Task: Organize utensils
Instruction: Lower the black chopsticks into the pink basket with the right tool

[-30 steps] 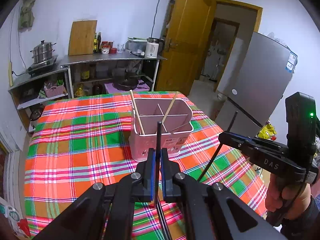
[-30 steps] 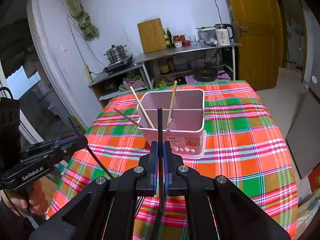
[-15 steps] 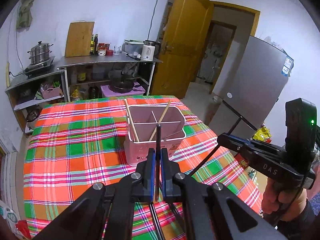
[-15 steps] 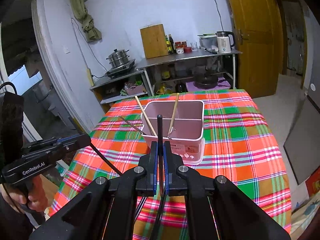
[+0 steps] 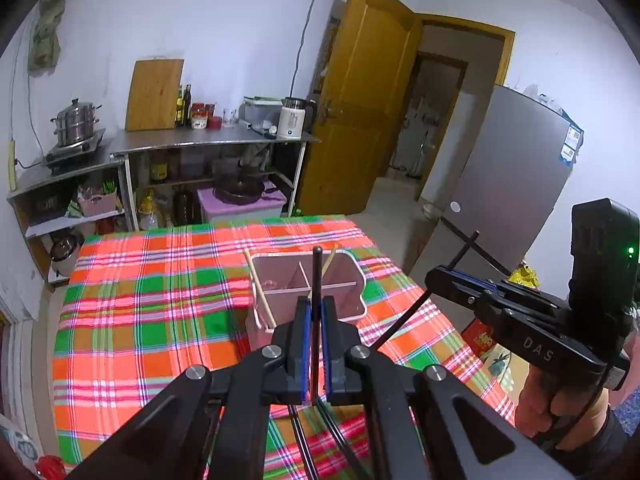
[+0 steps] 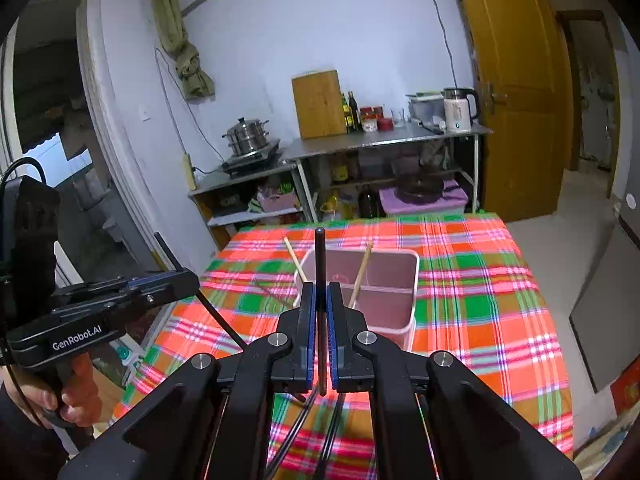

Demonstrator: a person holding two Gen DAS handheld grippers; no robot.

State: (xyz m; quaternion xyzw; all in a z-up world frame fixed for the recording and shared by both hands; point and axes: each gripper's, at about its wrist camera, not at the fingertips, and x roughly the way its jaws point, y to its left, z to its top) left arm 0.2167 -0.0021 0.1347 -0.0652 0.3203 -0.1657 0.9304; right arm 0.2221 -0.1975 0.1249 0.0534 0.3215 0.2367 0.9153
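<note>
A pink divided utensil holder (image 5: 354, 280) (image 6: 394, 304) stands on the plaid tablecloth (image 5: 140, 320). Two wooden chopsticks (image 5: 260, 294) (image 6: 362, 272) lean inside it. My left gripper (image 5: 316, 308) is shut on a black chopstick (image 5: 317, 268), which stands upright above the holder's near side. My right gripper (image 6: 320, 294) is shut on another black chopstick (image 6: 320, 256), also upright in front of the holder. Each view shows the other gripper at the side, held by a hand: the right gripper (image 5: 440, 278) and the left gripper (image 6: 182, 280), each with its black stick slanting down.
The table's far edge faces a steel counter (image 5: 208, 144) with a pot, cutting board, bottles and kettle. A grey fridge (image 5: 512, 184) stands right of the table, beside an open wooden door (image 5: 360, 100). A doorway (image 6: 52, 160) lies to the left.
Both grippers have risen with their black chopsticks still held. The holder now sits lower and smaller in both views.
</note>
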